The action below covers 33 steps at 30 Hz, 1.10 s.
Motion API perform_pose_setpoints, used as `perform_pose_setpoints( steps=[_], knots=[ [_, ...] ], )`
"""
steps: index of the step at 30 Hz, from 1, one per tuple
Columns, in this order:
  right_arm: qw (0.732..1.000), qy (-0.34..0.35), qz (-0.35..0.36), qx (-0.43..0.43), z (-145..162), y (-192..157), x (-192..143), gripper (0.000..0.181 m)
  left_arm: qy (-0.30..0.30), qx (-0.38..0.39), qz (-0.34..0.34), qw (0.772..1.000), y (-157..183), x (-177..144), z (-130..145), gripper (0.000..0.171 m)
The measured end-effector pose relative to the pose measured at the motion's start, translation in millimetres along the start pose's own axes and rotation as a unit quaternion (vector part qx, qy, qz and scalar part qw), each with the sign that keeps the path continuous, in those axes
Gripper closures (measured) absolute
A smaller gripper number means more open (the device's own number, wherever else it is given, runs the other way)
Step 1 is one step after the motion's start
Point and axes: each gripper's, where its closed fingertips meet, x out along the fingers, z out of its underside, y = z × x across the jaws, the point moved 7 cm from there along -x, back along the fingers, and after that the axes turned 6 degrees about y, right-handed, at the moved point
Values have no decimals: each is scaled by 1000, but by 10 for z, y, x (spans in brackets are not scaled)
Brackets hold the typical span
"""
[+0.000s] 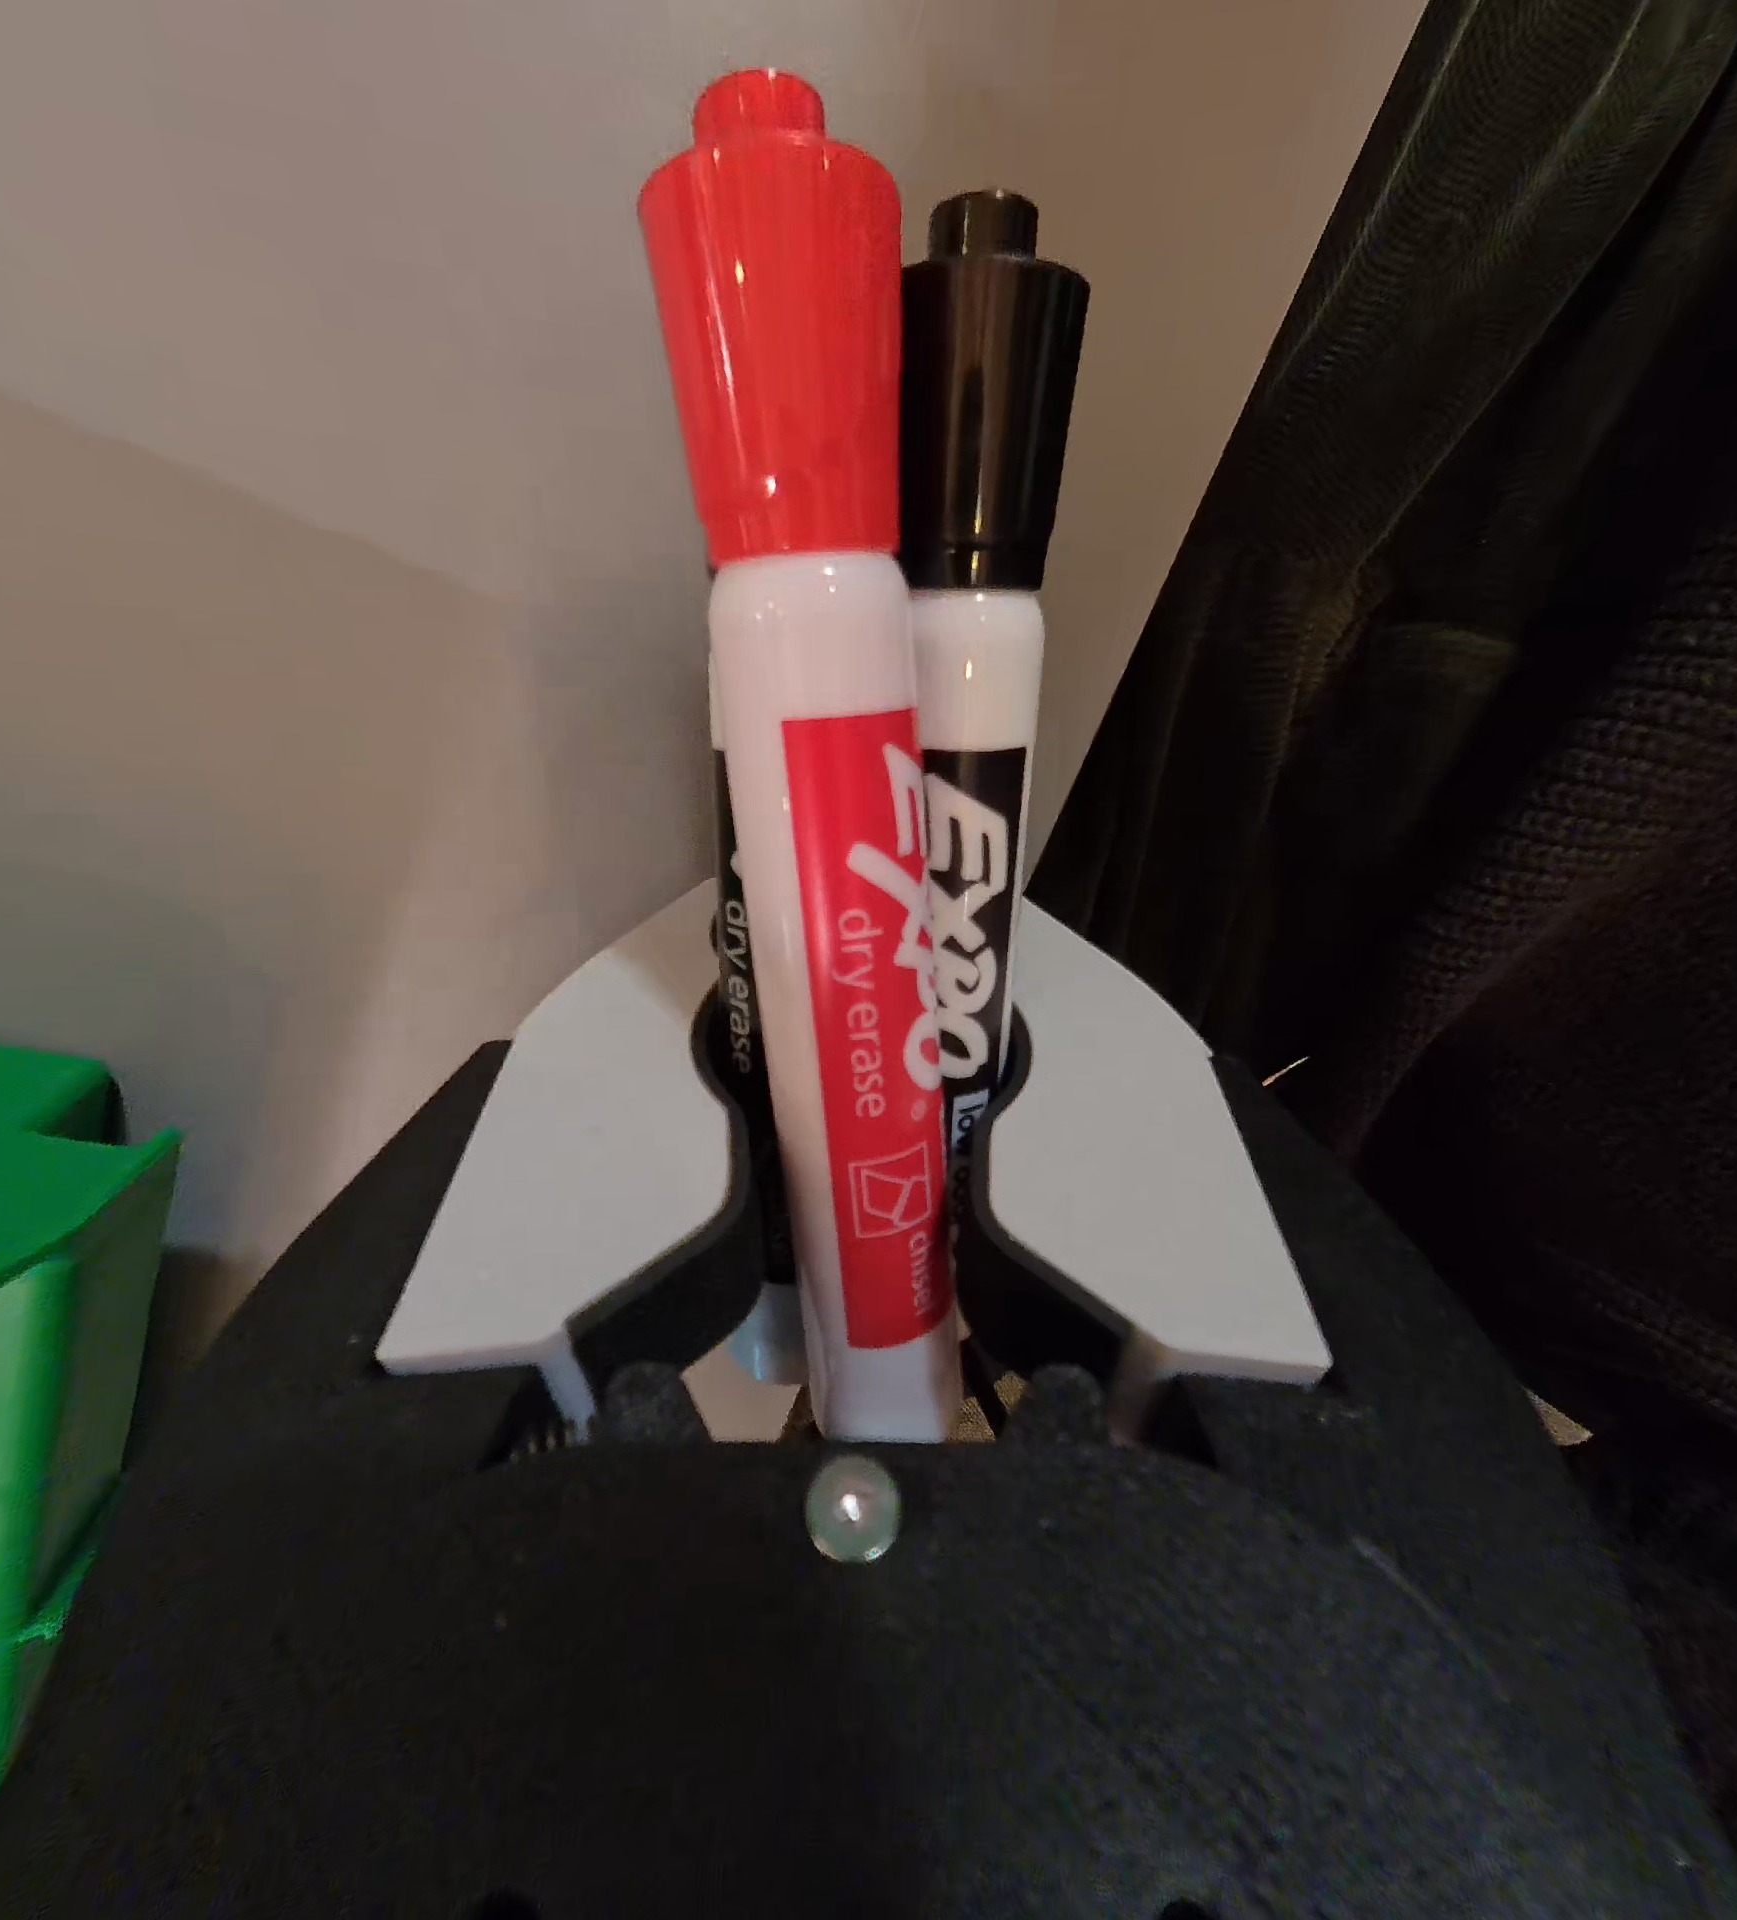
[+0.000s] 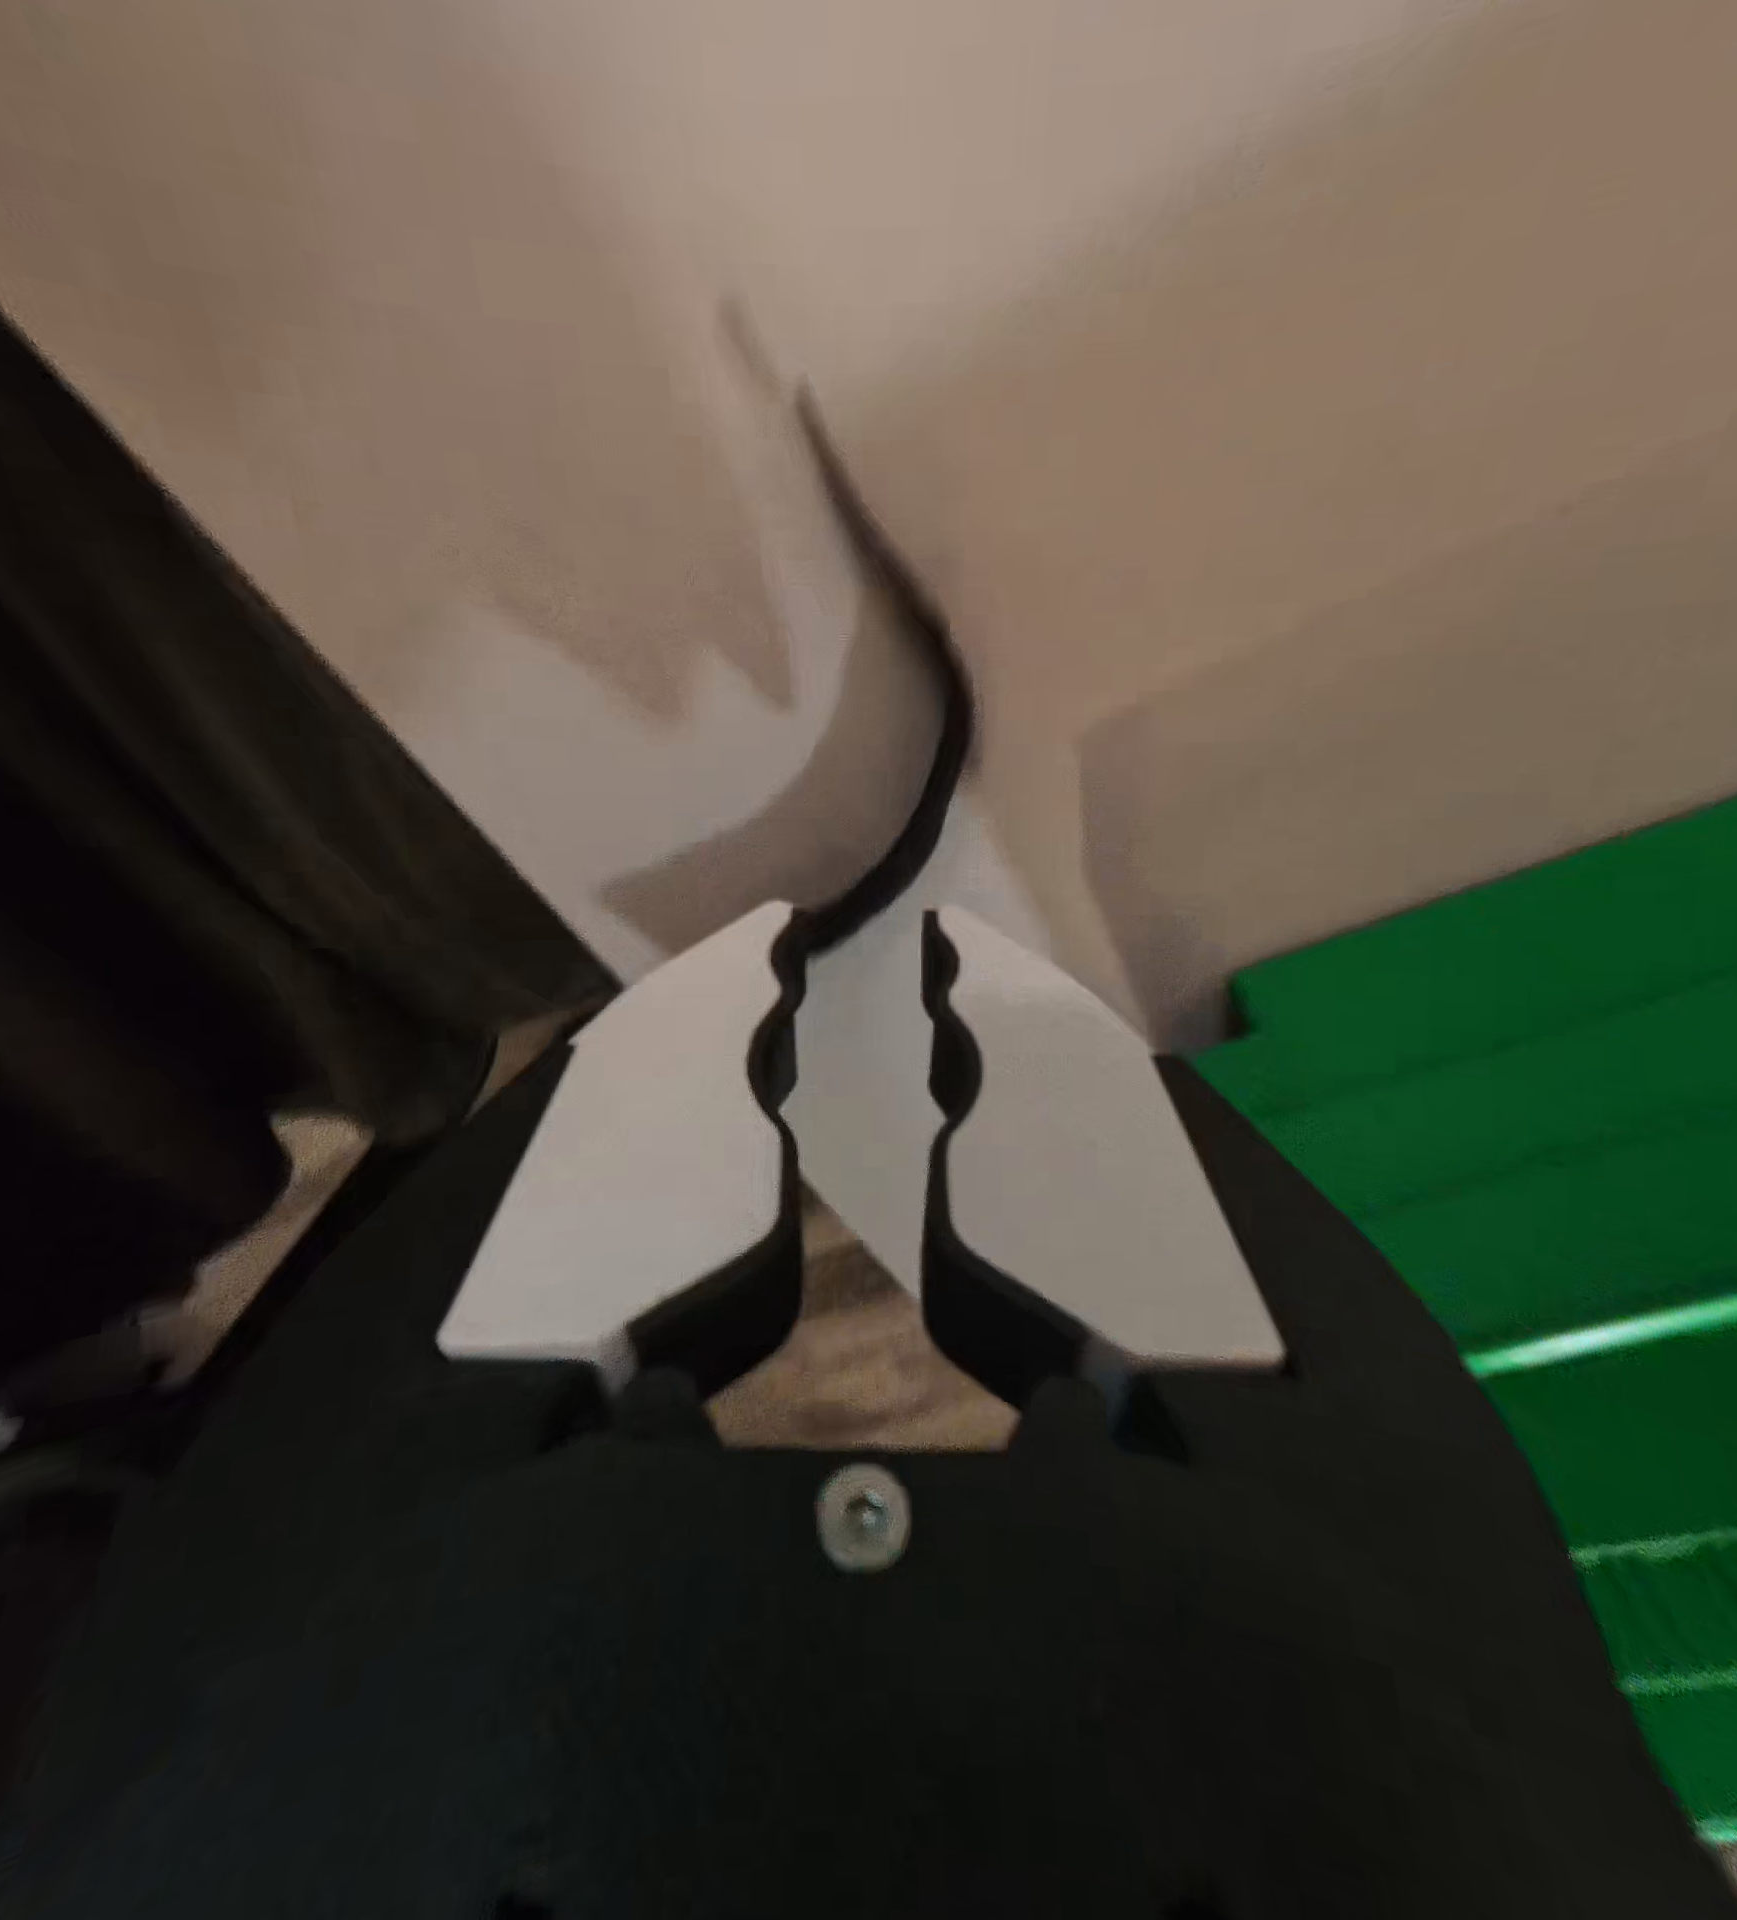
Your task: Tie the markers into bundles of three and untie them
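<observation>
My left gripper is shut on a bundle of dry-erase markers that stand upright between its white fingers. A red-capped marker is in front. A black-capped marker is just behind it on the right. A sliver of a third marker with a dark label shows behind on the left. My right gripper is open by a narrow gap and holds nothing. A thin black cable curves away just beyond its left fingertip. The right wrist view is blurred.
A green plastic bin sits at the lower left of the left wrist view and at the right of the right wrist view. Dark fabric hangs on the right and shows at the left of the right wrist view. A beige wall is behind.
</observation>
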Motion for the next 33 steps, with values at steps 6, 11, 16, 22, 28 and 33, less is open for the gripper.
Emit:
perform_pose_setpoints(
  steps=[6,11,16,22,28,33],
  knots=[
    [995,-101,11,-1,265,-51,211,181,-3,2,0,1000,11,14,-13,127],
    [994,-16,-65,-82,-117,-372,329,176,0,4,-1,1000,21,-2,-21,127],
    [986,116,4,-124,-422,-311,125,150,0,2,-1,1000,6,-7,-5,127],
    [951,233,205,-8,-449,118,-237,124,1,-1,-2,1000,5,-16,8,127],
    [908,398,128,10,-346,-311,-96,124,2,1,0,1000,22,-4,-11,127],
    [919,366,144,16,-275,-510,176,90,0,11,2,1000,65,7,-47,127]
  ],
)
